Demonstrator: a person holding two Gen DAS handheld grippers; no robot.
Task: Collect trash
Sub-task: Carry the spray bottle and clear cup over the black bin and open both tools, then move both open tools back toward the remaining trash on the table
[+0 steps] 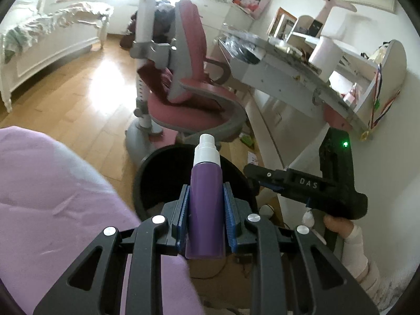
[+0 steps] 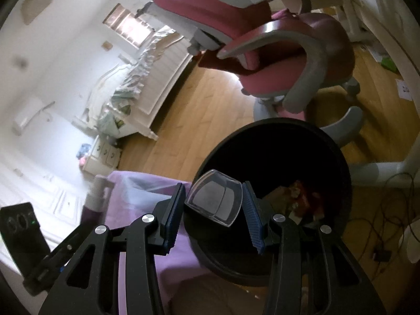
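My left gripper [image 1: 206,211] is shut on a purple spray bottle [image 1: 206,204] with a white nozzle, its tip reaching over the near rim of a black round trash bin [image 1: 147,173]. In the right wrist view my right gripper [image 2: 214,207] is shut on a clear plastic cap [image 2: 214,200], held above the bin's [image 2: 338,157] open mouth. Crumpled wrappers [image 2: 302,199] lie at the bin's bottom. The right gripper's black body [image 1: 309,183] shows at the right of the left wrist view, and the bottle [image 2: 95,197] with the left gripper's body [image 2: 23,236] shows blurred at the far left of the right wrist view.
A lilac bedspread [image 1: 52,197] lies directly left of the bin. A pink and grey desk chair [image 1: 189,92] stands behind the bin on the wooden floor [image 1: 78,105], beside a white desk [image 1: 283,73]. Cables [image 2: 386,223] trail on the floor right of the bin. A white bed [image 1: 47,42] stands far back.
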